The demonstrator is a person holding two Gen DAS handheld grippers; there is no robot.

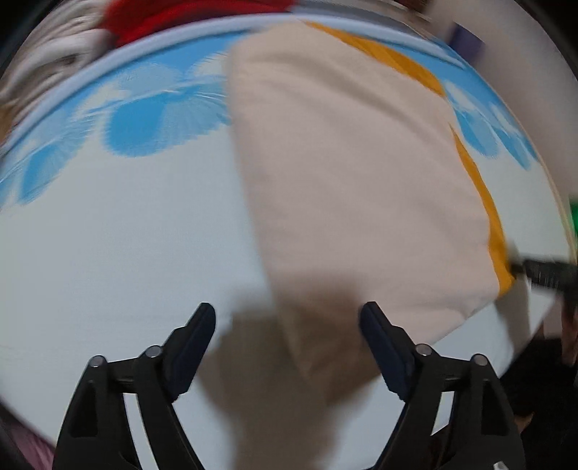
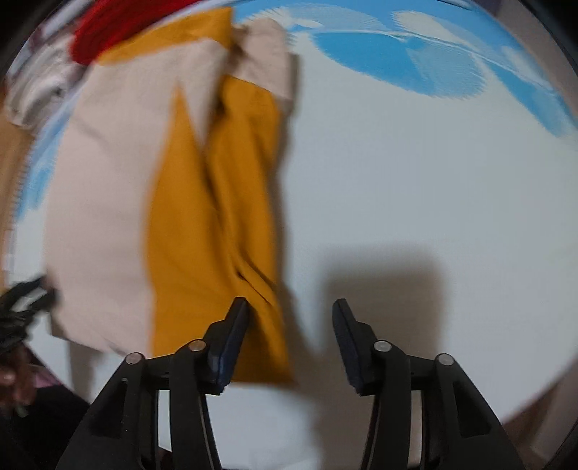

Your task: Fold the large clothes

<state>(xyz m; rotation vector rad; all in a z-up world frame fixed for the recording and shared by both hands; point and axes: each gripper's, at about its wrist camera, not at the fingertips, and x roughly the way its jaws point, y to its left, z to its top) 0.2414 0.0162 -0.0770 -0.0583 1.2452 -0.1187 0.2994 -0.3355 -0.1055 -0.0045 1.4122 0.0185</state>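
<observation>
A beige and mustard garment (image 1: 354, 180) lies partly folded on a white sheet with blue flower prints (image 1: 119, 235). In the left wrist view my left gripper (image 1: 289, 318) is open and empty, hovering over the garment's near left corner. In the right wrist view the garment (image 2: 202, 202) lies left of centre, its mustard panel on top of the beige. My right gripper (image 2: 290, 311) is open and empty, its left finger (image 2: 231, 336) over the mustard panel's near right edge. The right gripper's tip shows at the right edge of the left wrist view (image 1: 542, 269).
A red garment (image 1: 173, 18) and a grey-white striped one (image 1: 47, 61) lie in a pile beyond the sheet's far edge. The red one also shows in the right wrist view (image 2: 108, 25). The sheet's right part (image 2: 415, 162) is bare fabric.
</observation>
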